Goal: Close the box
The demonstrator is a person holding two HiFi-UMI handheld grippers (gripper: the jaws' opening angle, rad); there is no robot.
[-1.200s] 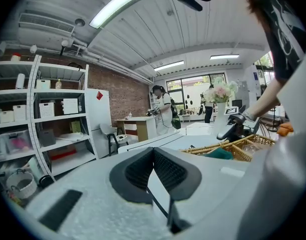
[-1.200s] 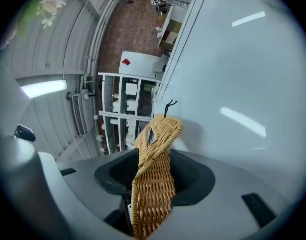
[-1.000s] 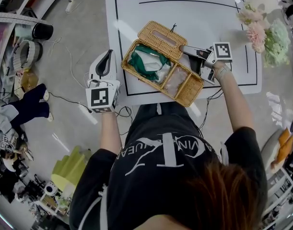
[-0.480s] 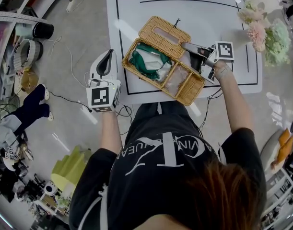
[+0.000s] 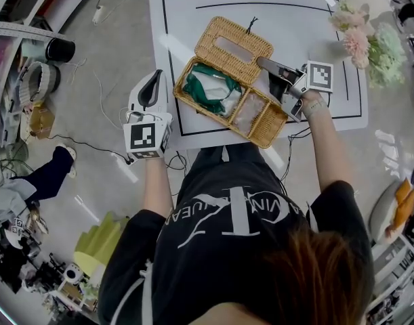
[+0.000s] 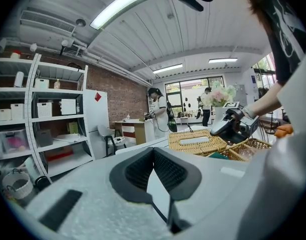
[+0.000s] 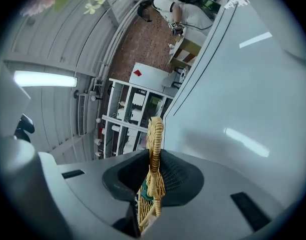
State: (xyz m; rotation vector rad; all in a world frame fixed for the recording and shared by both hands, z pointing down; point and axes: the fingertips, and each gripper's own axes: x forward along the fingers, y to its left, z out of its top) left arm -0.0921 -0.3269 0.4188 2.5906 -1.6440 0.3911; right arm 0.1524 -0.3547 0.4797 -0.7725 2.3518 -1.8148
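Note:
An open wicker box sits on the white table, its lid swung back on the far side. A green and white cloth fills the left compartment and a clear packet the right. My right gripper reaches to the lid's right edge. In the right gripper view the lid's woven rim stands between the closing jaws and fills the gap. My left gripper hangs off the table's left side, shut and holding nothing. The left gripper view shows the box to the right.
Pink and green flowers stand at the table's right corner. Black outlines mark the tabletop. Cables, dark clothing and clutter cover the floor at the left. People stand in the background of the left gripper view.
The right gripper has slid up along the lid's right edge and its jaws have narrowed onto the rim. The lid has tipped up slightly. The left gripper stays put.

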